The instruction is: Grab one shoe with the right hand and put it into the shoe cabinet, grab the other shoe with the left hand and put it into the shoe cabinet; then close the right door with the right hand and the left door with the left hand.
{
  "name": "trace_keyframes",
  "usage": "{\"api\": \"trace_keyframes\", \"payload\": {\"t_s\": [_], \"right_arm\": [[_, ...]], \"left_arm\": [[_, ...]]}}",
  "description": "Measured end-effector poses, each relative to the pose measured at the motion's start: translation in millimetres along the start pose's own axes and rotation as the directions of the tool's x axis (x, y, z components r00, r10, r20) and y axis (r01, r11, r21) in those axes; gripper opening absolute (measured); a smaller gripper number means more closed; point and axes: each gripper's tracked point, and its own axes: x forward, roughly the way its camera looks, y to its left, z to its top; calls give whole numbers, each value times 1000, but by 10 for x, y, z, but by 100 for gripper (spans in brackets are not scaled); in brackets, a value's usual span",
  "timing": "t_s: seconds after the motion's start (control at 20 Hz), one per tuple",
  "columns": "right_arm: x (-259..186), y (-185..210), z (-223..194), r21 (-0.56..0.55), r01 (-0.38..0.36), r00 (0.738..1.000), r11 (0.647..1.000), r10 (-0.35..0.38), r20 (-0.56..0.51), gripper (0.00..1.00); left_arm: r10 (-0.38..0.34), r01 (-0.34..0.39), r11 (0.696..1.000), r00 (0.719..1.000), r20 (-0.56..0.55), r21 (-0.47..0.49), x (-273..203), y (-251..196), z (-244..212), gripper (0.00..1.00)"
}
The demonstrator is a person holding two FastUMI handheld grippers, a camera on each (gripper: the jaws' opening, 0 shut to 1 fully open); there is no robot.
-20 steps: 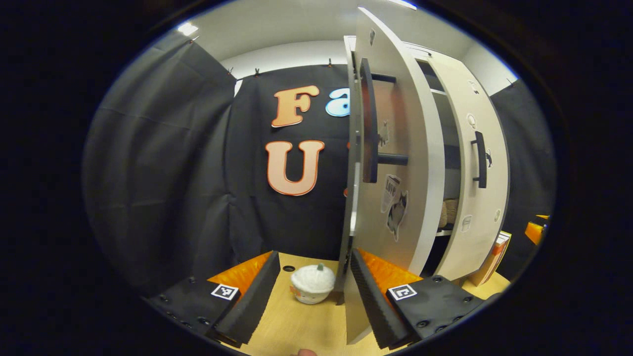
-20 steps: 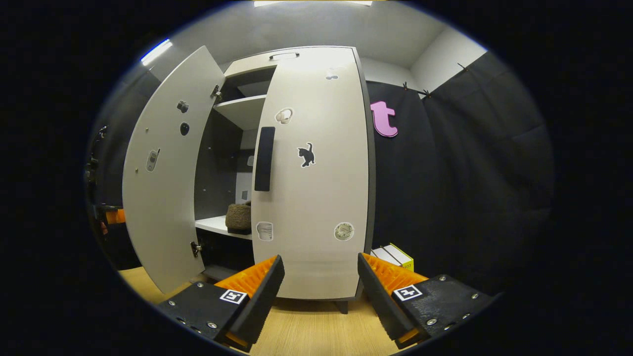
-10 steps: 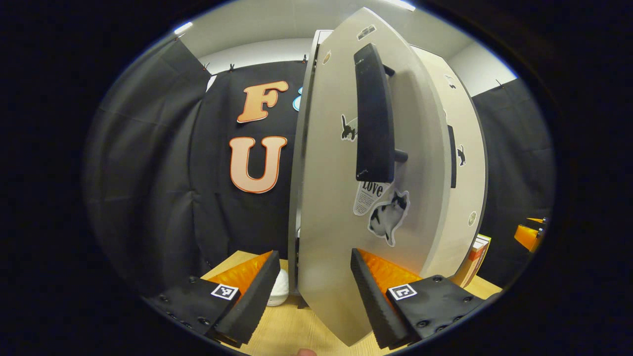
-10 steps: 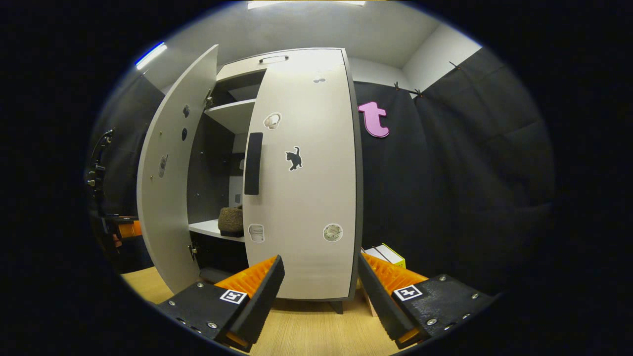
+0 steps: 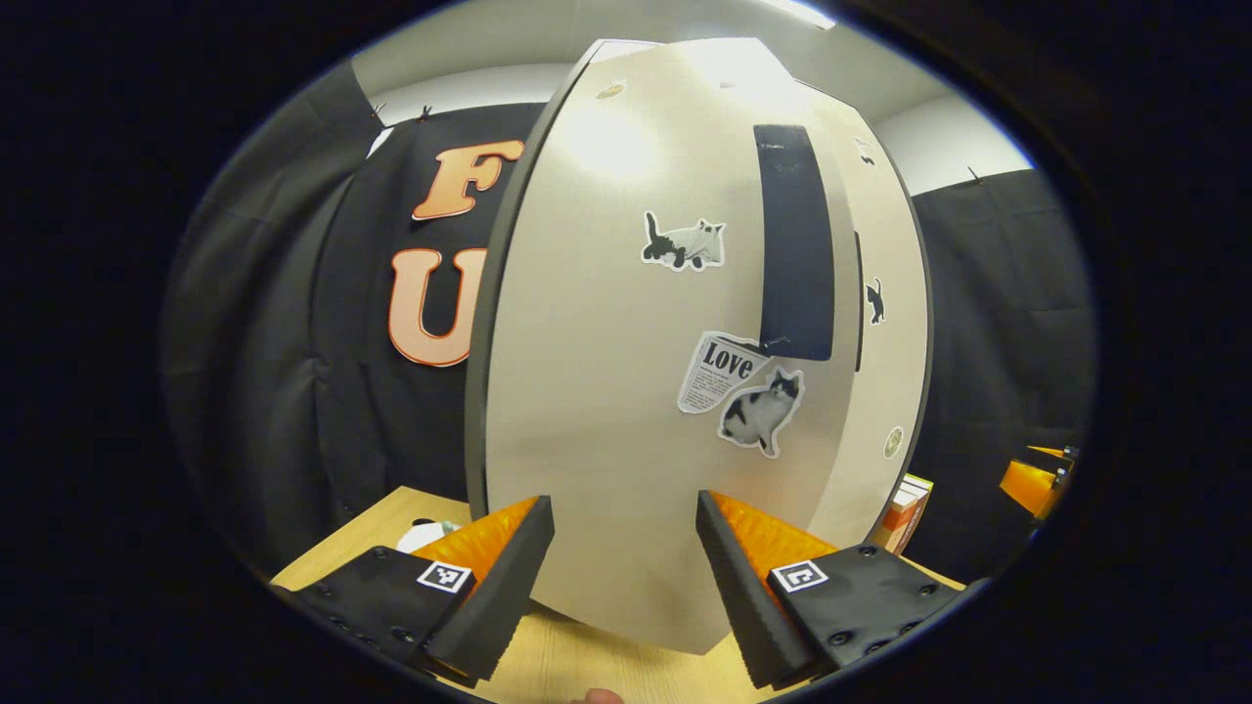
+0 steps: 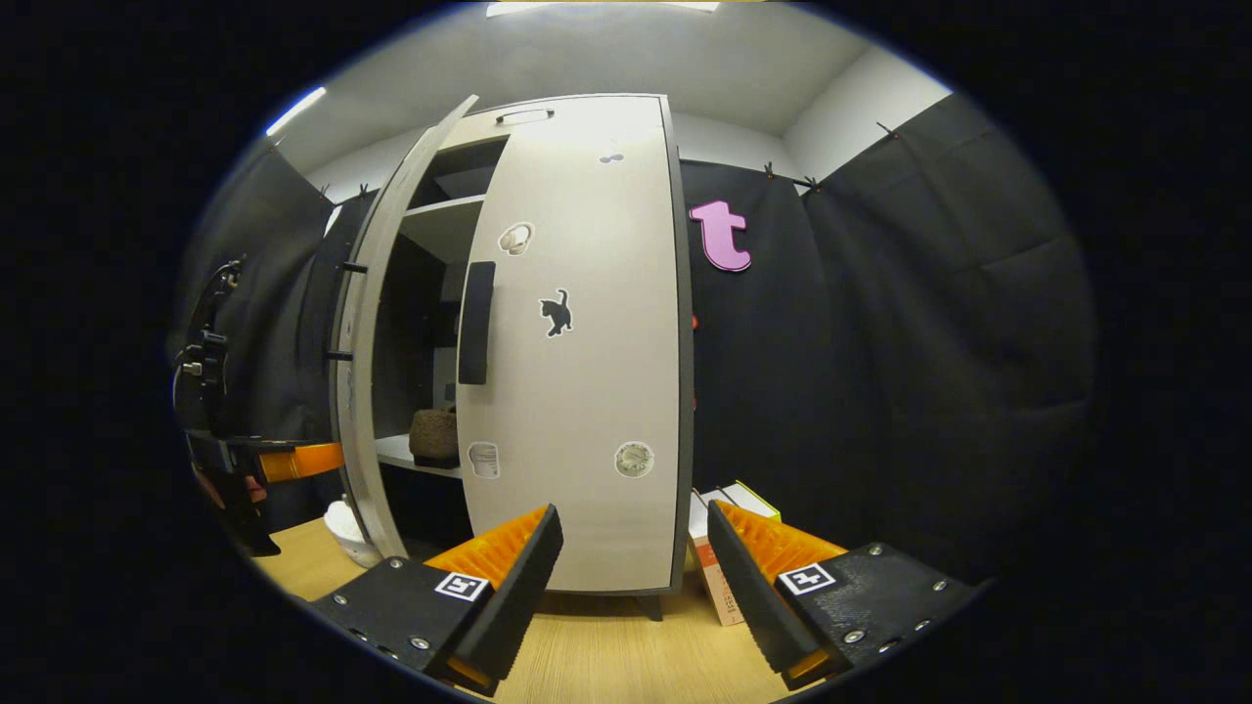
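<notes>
Left gripper view: the left gripper [image 5: 624,572] is spread wide and holds nothing, close to the face of the cabinet's left door [image 5: 606,391]. Right gripper view: the right gripper [image 6: 634,577] is likewise spread and empty before the closed right door [image 6: 587,391]. The left door [image 6: 377,323] stands partly ajar, and a brown shoe [image 6: 433,437] sits on a shelf inside.

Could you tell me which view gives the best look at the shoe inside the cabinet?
The right gripper view: the shoe sits on a shelf, visible through the gap beside the half-open left door. In the left gripper view, the left door's outer face stands in front of the cabinet interior.
</notes>
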Motion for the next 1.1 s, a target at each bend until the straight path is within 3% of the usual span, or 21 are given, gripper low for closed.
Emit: {"api": "trace_keyframes", "payload": {"t_s": [0.25, 0.3, 0.6, 0.65, 0.9, 1.05, 1.1], "right_arm": [[-61, -188, 4, 7, 48, 999, 999, -48, 1, 92], [-79, -224, 8, 9, 58, 998, 998, -58, 3, 92], [-146, -406, 8, 7, 100, 995, 995, -100, 5, 92], [-150, -432, 9, 5, 105, 994, 994, -105, 5, 92], [-170, -523, 22, 13, 124, 992, 992, -124, 7, 92], [-182, -575, 27, 9, 132, 991, 991, -132, 6, 92], [-176, -580, 29, 10, 132, 991, 991, -132, 6, 92]], "left_arm": [[-25, 25, 999, 1000, 6, 28, 242, -202, 12, 92], [-32, 31, 999, 999, 10, 33, 275, -248, 11, 96], [-26, 26, 999, 1000, 3, 47, 442, -437, -11, 96], [-28, 28, 999, 1000, 0, 44, 458, -459, -38, 92], [-21, 21, 999, 1000, 0, 49, 527, -532, -98, 96], [4, -5, 998, 1000, 7, 55, 564, -517, -105, 92], [13, -13, 998, 1000, 8, 64, 568, -519, -111, 96]]}}
